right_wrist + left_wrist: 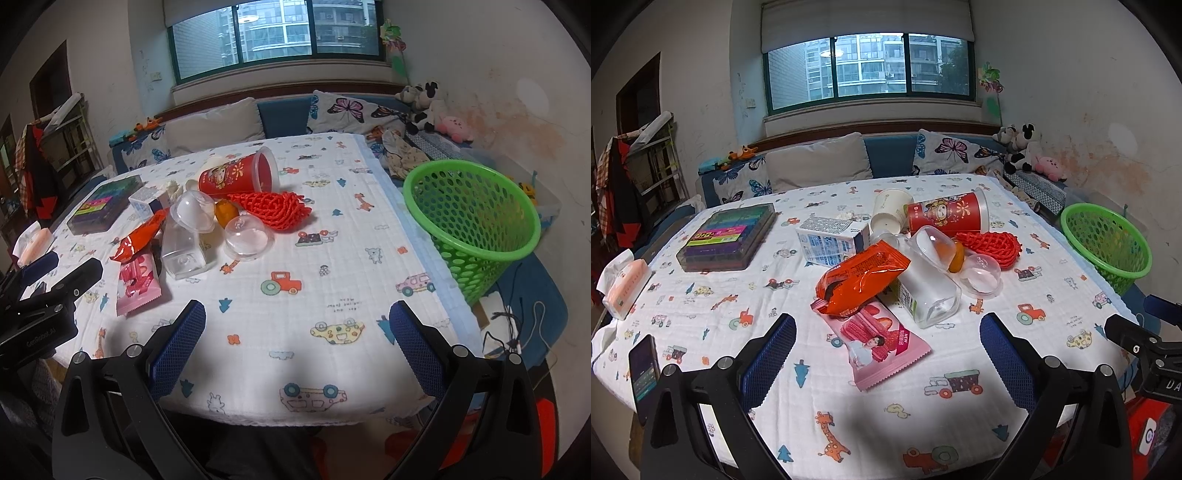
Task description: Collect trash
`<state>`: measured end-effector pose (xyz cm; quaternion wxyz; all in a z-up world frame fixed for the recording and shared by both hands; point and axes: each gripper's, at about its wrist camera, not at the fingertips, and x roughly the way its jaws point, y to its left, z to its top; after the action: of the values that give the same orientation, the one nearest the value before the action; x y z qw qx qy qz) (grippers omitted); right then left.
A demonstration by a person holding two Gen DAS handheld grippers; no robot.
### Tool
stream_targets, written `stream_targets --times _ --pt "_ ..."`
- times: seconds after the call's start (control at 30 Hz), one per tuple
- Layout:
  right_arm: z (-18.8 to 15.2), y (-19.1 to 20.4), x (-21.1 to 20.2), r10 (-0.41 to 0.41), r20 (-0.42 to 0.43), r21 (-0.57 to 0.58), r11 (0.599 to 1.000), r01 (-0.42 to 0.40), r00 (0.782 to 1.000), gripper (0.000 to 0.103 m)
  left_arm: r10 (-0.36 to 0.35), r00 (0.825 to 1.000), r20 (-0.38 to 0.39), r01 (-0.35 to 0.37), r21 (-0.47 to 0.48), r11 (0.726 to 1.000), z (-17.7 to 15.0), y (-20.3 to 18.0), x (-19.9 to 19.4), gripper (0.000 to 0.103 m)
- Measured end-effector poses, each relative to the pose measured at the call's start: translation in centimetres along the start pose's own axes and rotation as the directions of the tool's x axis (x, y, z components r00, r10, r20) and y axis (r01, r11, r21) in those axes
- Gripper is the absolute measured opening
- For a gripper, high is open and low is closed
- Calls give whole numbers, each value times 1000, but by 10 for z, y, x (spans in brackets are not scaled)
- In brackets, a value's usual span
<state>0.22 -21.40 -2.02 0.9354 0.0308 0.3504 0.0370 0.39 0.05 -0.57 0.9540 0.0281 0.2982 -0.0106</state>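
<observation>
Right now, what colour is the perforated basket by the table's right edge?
Bright green basket, clearest in the right wrist view.

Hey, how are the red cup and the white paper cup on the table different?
The red cup is printed with a cartoon figure and flowers; the white paper cup is nearly plain. The red cup looks larger. In the left wrist view the red cup's mouth faces right, the white cup's base faces the camera. Both lie on their sides, touching, at the far end of the trash pile.
</observation>
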Motion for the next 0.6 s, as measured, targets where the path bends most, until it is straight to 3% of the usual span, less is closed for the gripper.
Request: stream_targets --times 0.6 --pt "7 1 2 -1 7 -8 1000 1 1000 99 5 1000 5 -5 4 1000 5 4 2 97"
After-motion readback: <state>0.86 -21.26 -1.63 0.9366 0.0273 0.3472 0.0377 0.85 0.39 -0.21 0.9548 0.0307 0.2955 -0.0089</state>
